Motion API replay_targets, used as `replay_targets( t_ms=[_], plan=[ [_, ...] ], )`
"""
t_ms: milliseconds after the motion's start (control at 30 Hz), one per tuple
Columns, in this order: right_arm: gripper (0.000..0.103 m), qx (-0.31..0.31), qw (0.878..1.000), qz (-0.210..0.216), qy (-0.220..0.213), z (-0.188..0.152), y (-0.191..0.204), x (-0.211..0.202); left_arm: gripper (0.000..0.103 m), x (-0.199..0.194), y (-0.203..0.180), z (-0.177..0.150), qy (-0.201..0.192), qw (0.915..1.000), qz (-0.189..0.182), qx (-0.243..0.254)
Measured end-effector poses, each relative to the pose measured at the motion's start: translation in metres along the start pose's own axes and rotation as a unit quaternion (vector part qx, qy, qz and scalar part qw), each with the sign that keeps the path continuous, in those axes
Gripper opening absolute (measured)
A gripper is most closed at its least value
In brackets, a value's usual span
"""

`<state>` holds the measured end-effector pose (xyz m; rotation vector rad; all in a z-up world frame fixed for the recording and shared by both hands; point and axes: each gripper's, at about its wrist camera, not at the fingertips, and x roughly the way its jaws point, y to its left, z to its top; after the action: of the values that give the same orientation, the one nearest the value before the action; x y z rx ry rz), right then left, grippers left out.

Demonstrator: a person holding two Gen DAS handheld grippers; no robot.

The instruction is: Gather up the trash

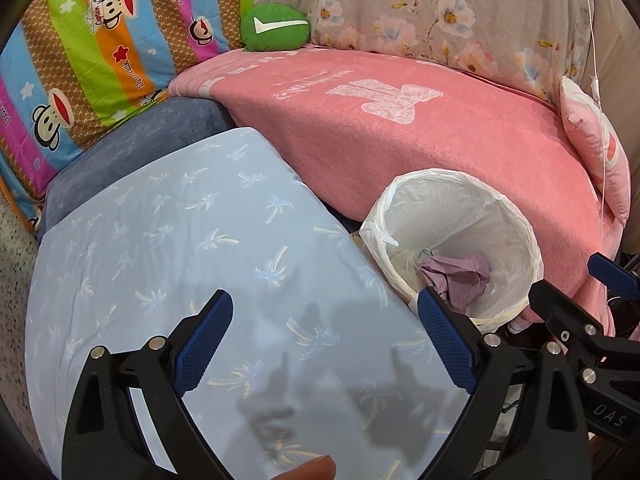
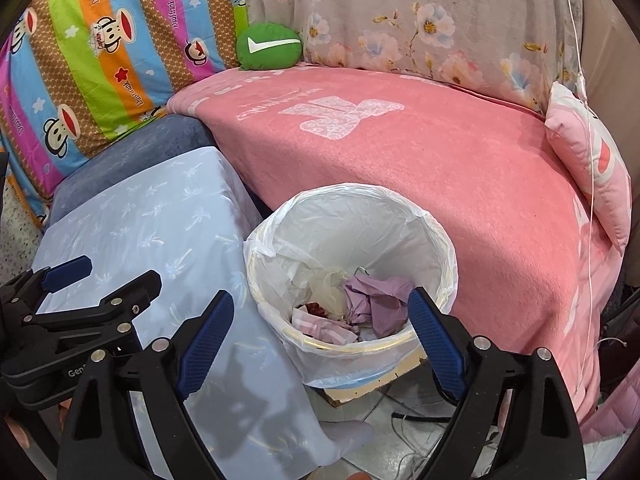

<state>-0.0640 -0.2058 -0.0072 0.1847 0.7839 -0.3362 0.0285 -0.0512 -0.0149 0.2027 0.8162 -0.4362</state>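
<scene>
Both hand-held grippers, left (image 1: pixel 324 344) & right (image 2: pixel 320 340), are hanging released, empty; crumpled paper (image 2: pixel 376 300) is lying in bin (image 2: pixel 448 248). Probably nothing left.

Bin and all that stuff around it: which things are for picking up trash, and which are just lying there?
For the job:
bin with white liner
purple paper inside it
other scraps inside it
left tongs, open
right tongs, open

Just lying about:
pink blanket
blue cloth
green cushion
striped quilt
pink pillow
</scene>
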Motion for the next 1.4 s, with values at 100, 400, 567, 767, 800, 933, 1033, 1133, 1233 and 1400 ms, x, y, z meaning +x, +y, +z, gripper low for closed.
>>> replay_targets(
  t_ms=[100, 400, 567, 767, 800, 933, 1033, 1133, 1233, 1400],
  plan=[
    [0.098, -0.002, 1.000, -0.008, 0.001, -0.001, -0.002, 0.002, 0.090, 0.001, -0.002, -0.002, 0.002, 1.0000, 0.004, -0.002],
    [0.098, -0.003, 1.000, -0.018, 0.002, -0.005, -0.006, 0.003, 0.090, 0.004, -0.005, -0.004, 0.007, 0.9999, 0.007, -0.004],
    [0.098, -0.009, 1.000, -0.022, 0.004, -0.006, -0.005, 0.004, 0.090, 0.006, -0.007, -0.006, 0.012, 0.9999, 0.009, -0.005],
    [0.098, -0.008, 1.000, -0.028, 0.006, -0.008, -0.008, 0.005, 0.090, 0.007, -0.010, -0.008, 0.015, 0.9998, 0.012, -0.003],
    [0.098, -0.008, 1.000, -0.029, 0.007, -0.008, -0.008, 0.005, 0.090, 0.007, -0.010, -0.008, 0.015, 0.9998, 0.013, -0.002],
    [0.098, -0.007, 0.999, -0.031, 0.009, -0.010, -0.010, 0.005, 0.090, 0.008, -0.012, -0.008, 0.017, 0.9998, 0.014, -0.003],
    [0.098, -0.007, 0.999, -0.032, 0.010, -0.011, -0.009, 0.006, 0.090, 0.008, -0.012, -0.009, 0.015, 0.9998, 0.016, -0.003],
    [0.098, -0.006, 0.999, -0.033, 0.012, -0.011, -0.010, 0.007, 0.090, 0.009, -0.012, -0.010, 0.017, 0.9997, 0.017, -0.005],
    [0.098, -0.006, 0.999, -0.033, 0.013, -0.012, -0.011, 0.008, 0.090, 0.010, -0.011, -0.010, 0.019, 0.9996, 0.020, -0.007],
    [0.098, -0.006, 0.999, -0.033, 0.015, -0.012, -0.011, 0.009, 0.090, 0.011, -0.012, -0.010, 0.021, 0.9996, 0.020, -0.005]
  ],
)
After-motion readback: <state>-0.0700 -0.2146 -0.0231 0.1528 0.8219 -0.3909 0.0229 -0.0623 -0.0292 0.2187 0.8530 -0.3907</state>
